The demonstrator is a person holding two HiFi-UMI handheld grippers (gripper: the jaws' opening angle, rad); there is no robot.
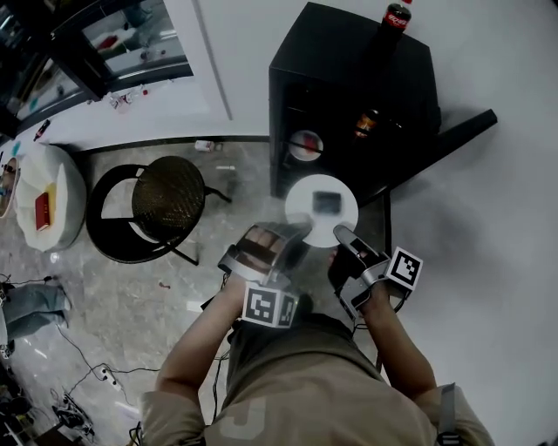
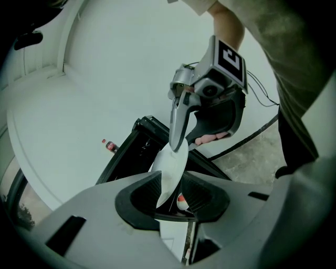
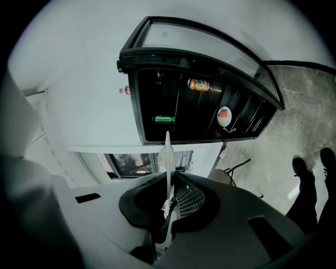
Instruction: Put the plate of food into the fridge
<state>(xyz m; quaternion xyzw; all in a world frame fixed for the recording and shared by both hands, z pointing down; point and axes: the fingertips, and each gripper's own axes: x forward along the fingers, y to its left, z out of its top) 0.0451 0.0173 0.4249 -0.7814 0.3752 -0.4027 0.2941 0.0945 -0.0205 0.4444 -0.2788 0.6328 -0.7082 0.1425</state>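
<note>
Chair left of fridge; bottle atop it; plate before it.

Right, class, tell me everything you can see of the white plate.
The white plate is round, thin and smooth, like ceramic or plastic, and carries a dark rectangular piece of food near its middle. It is held roughly level in the air before the open black fridge, not yet inside. The right gripper clamps its near rim. Its left rim sits between the left gripper's jaws, which stand apart.
</note>
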